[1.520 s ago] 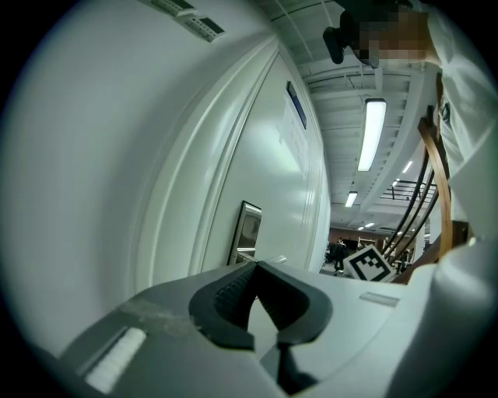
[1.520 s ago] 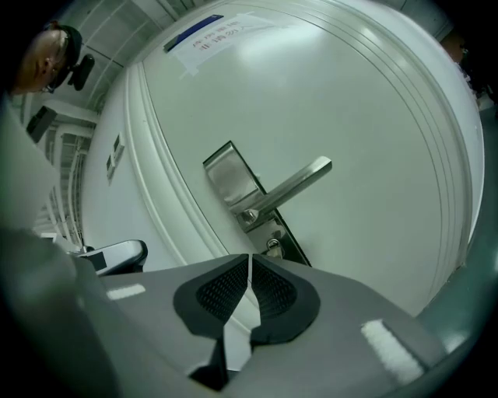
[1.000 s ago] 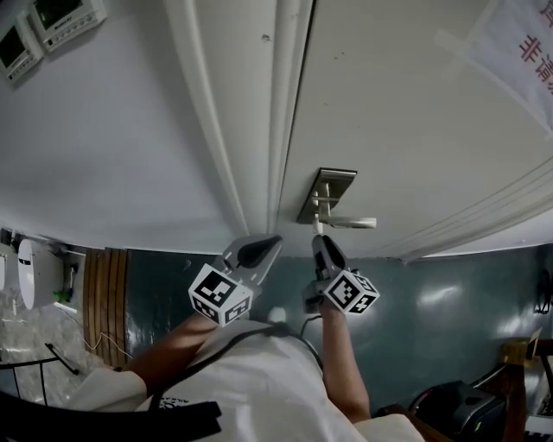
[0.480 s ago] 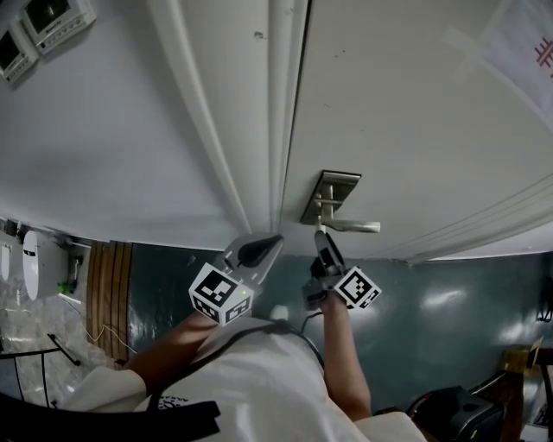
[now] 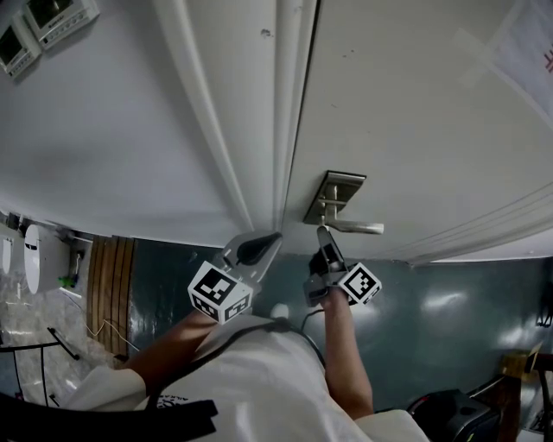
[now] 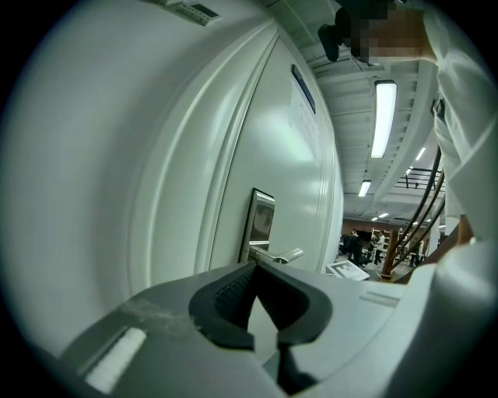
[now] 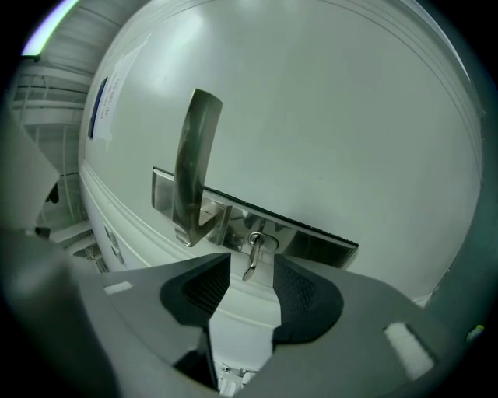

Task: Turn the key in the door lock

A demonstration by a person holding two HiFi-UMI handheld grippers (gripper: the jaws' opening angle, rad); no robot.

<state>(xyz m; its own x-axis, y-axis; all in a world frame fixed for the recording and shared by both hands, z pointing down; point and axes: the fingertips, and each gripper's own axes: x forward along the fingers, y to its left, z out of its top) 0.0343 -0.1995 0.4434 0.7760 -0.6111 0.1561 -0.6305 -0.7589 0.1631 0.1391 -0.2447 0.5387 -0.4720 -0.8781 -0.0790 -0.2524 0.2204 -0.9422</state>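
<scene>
A silver key (image 7: 250,256) sticks out of the steel lock plate (image 7: 311,237) on the white door (image 5: 415,112), below the lever handle (image 7: 191,167). My right gripper (image 7: 251,272) points level at the lock. Its jaws have just been opening. The key's bow stands between the fingertips, with a gap on each side. In the head view this right gripper (image 5: 321,235) sits just under the lock plate (image 5: 339,192) and the lever handle (image 5: 359,228). My left gripper (image 5: 266,243) hangs beside the door frame, left of the lock, shut on nothing (image 6: 255,268).
The white door frame (image 5: 259,129) runs just left of the lock. Two wall panels (image 5: 47,22) hang at the upper left. A dark teal floor (image 5: 432,293) lies below, with a wooden strip (image 5: 108,293) at the left.
My right gripper has rolled about its own axis, its marker cube turning, and its jaws have parted from the key. The left gripper has kept still.
</scene>
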